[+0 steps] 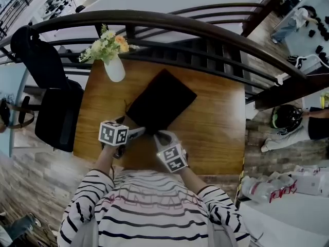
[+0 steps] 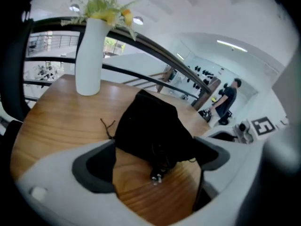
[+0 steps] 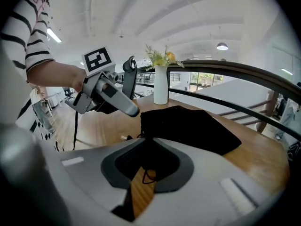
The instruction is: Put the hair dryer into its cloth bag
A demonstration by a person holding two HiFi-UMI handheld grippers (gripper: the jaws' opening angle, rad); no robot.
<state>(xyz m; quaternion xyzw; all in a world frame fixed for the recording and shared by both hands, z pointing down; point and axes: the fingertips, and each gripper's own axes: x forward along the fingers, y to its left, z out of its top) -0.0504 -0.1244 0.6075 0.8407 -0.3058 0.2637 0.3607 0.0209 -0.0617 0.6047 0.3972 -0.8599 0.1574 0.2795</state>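
On my head feed the wooden table (image 1: 216, 127) fills the middle, with a black chair (image 1: 56, 112) off its left edge. The black cloth bag (image 1: 162, 101) lies flat at the table's centre, turned diagonally, its mouth towards me. A white vase of flowers (image 1: 115, 68) stands at the far left corner, apart from the bag.

My left gripper (image 1: 138, 133) sits at the bag's near left corner, jaws spread wide and clamping nothing. My right gripper (image 1: 160, 136) is just beside it at the mouth, jaws only a narrow slit, with wood and a thin black cord loop (image 3: 148, 175) showing through.

A metal-pronged plug (image 2: 157, 176) pokes from the bag's mouth; the dryer's body I cannot make out. A drawstring end (image 2: 106, 126) trails on the wood.
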